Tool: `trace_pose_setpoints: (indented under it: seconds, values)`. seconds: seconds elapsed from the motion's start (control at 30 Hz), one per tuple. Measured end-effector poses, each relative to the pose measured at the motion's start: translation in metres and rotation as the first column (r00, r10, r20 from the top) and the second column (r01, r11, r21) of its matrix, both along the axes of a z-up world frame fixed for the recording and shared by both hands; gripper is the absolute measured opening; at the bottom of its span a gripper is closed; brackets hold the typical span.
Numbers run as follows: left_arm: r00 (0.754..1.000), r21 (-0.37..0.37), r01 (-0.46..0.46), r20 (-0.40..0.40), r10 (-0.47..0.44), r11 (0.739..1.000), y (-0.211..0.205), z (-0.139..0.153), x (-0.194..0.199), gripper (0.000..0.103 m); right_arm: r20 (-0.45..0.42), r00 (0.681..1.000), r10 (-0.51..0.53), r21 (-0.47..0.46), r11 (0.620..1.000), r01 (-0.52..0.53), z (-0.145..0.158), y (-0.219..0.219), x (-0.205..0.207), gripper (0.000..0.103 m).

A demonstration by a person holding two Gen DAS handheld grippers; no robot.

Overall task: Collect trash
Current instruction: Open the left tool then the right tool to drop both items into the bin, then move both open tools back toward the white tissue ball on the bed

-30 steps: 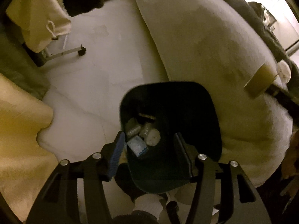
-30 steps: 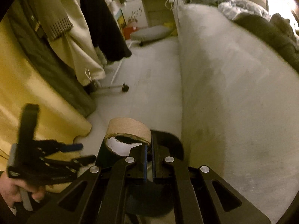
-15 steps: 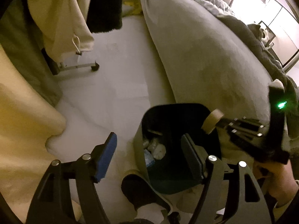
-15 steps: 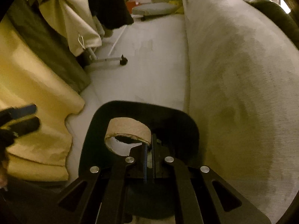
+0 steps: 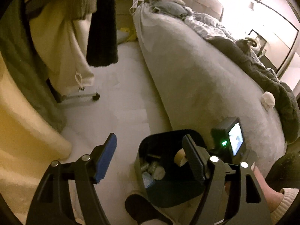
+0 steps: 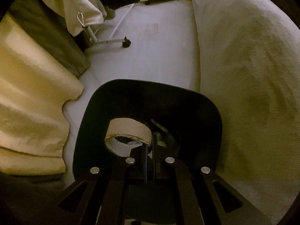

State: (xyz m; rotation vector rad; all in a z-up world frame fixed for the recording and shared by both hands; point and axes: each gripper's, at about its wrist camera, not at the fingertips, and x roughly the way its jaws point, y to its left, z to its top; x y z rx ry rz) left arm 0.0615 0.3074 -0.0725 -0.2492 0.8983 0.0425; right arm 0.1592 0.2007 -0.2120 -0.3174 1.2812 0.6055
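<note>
Left wrist view, left to right. Far left of frame: yellow curtain [image 5: 22,140], with hanging clothes [image 5: 61,37] above it in the upper left; a castor foot of a rack [image 5: 95,96] sits on the pale floor [image 5: 127,97] below them. Lower left to lower centre: left gripper [image 5: 150,159], jaws standing wide apart, nothing between the pads; blue pad on the left finger, dark pad on the right finger. Lower centre: black trash bin [image 5: 168,193] on the floor, some wrappers and crumpled items visible at its bottom. A dark slipper [image 5: 142,208] sits at the bin's near edge. Inside the bin mouth, partly hidden behind the left gripper's right finger, the cardboard tape roll [image 5: 180,156]. Right of the bin: the right gripper's body with a small lit screen and a green light. Centre to right: bed [image 5: 206,78] under a grey cover, rumpled bedding at the upper right.

Right wrist view, left to right. Left: the same yellow curtain [image 6: 33,101]. Centre: right gripper [image 6: 150,146], jaws pinched shut on the right wall of the tape roll [image 6: 129,129], which hangs over the bin [image 6: 150,101] opening, lower centre of frame. Right: bed side [image 6: 243,65].
</note>
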Motion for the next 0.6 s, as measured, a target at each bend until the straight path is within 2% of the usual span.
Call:
trace_pose_setpoints:
  seconds: [0.13, 0.17, 0.27, 0.4, 0.6]
  values:
    - [0.999, 0.001, 0.012, 0.035, -0.012, 1.000, -0.006, 0.009, 0.001, 0.076, -0.013, 1.000, 0.008, -0.008, 1.000, -0.008, -0.003, 0.002, -0.002, 0.006]
    - [0.999, 0.005, 0.013, 0.037, -0.013, 1.000, -0.007, 0.010, 0.002, 0.076, -0.020, 1.000, 0.015, -0.012, 1.000, -0.015, -0.007, 0.004, -0.002, 0.011]
    - [0.998, 0.013, 0.025, 0.052, -0.026, 1.000, -0.011, 0.014, 0.003, 0.076, -0.026, 1.000, 0.015, -0.030, 0.999, -0.015, -0.018, 0.003, -0.003, 0.053]
    - [0.997, 0.016, 0.024, 0.070, -0.025, 1.000, -0.013, 0.017, 0.004, 0.076, -0.039, 0.999, 0.011, -0.034, 0.999, -0.012, -0.024, -0.001, -0.004, 0.055]
    - [0.988, 0.045, 0.026, 0.150, -0.033, 0.999, -0.021, 0.038, 0.013, 0.076, -0.036, 0.999, 0.000, 0.007, 1.000, 0.000, -0.016, -0.009, -0.004, 0.064]
